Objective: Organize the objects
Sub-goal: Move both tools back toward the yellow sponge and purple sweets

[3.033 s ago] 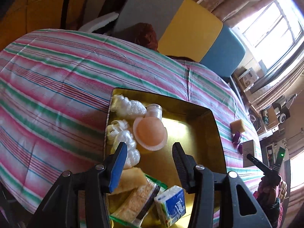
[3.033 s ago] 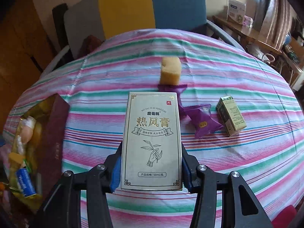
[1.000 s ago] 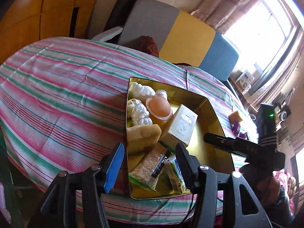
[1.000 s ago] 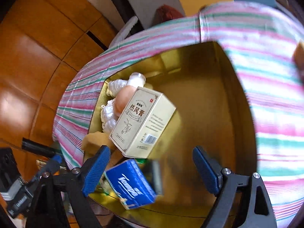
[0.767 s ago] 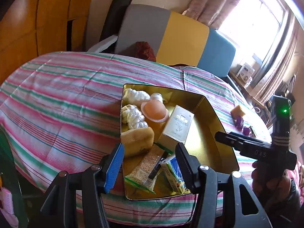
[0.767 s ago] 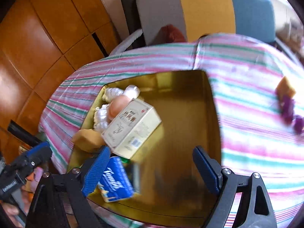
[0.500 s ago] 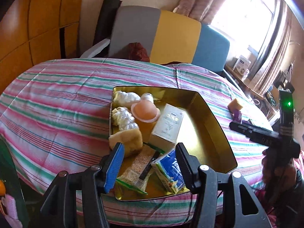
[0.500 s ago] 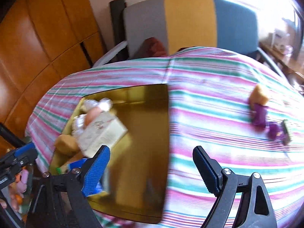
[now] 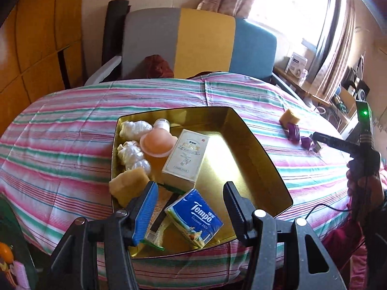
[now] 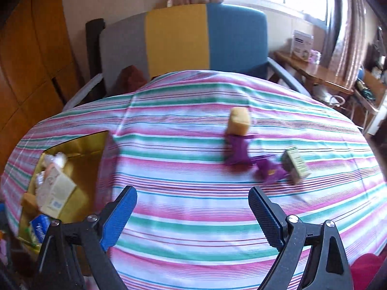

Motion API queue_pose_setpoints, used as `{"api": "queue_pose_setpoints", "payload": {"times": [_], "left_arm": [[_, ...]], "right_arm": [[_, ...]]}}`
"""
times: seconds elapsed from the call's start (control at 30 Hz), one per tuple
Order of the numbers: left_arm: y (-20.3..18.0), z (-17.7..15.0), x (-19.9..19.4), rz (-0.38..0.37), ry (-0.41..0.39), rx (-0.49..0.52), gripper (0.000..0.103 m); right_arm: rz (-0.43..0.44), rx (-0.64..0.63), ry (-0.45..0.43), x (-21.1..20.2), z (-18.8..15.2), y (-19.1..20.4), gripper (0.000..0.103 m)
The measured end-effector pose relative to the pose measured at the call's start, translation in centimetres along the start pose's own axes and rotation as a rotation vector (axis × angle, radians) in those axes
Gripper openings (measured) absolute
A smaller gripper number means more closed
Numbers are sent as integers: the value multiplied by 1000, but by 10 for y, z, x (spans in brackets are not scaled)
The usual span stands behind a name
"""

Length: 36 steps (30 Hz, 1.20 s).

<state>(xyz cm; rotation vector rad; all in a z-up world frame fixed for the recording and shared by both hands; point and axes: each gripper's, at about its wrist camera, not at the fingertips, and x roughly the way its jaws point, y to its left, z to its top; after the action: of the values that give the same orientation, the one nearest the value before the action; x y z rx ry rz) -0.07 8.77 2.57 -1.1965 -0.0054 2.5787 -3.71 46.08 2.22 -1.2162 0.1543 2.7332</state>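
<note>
I see a round surface (image 10: 193, 169) draped in a pink, green and white striped cloth. Behind it stands a chair (image 10: 183, 38) with a back in grey, yellow and blue panels, something dark reddish (image 9: 157, 66) on its seat. Wooden panelling (image 9: 36, 36) covers the wall on the left. On the right, bright daylight pours through a window (image 9: 290, 7) hung with pinkish curtains (image 9: 338, 48), above a cluttered wooden side table (image 10: 314, 72).

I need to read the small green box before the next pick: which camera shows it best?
The right wrist view. The small green box lies in the open on the striped cloth, beside the purple packets, though motion-blurred. In the left wrist view only a sliver shows, mostly hidden behind the right gripper.
</note>
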Motion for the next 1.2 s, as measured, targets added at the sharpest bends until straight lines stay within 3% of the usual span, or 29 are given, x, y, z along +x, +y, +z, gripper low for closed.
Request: {"api": "queue_pose_setpoints", "payload": {"times": [0.13, 0.23, 0.37, 0.6, 0.9, 1.2], "left_arm": [[-11, 0, 1, 17, 1, 27, 58], [-18, -1, 4, 13, 9, 35, 58], [-26, -4, 10, -10, 32, 20, 58], [-50, -10, 20, -45, 64, 59, 58], [-74, -17, 29, -148, 113, 112, 58], [-83, -23, 39, -168, 170, 127, 58]], "right_arm": [[-120, 20, -8, 11, -1, -43, 102], [-167, 129, 20, 21, -7, -79, 102], [-94, 347, 41, 23, -8, -116, 102], [-63, 537, 87, 23, -21, -144, 103], [-60, 716, 111, 24, -38, -173, 103], [-48, 778, 114, 24, -43, -182, 103]]}}
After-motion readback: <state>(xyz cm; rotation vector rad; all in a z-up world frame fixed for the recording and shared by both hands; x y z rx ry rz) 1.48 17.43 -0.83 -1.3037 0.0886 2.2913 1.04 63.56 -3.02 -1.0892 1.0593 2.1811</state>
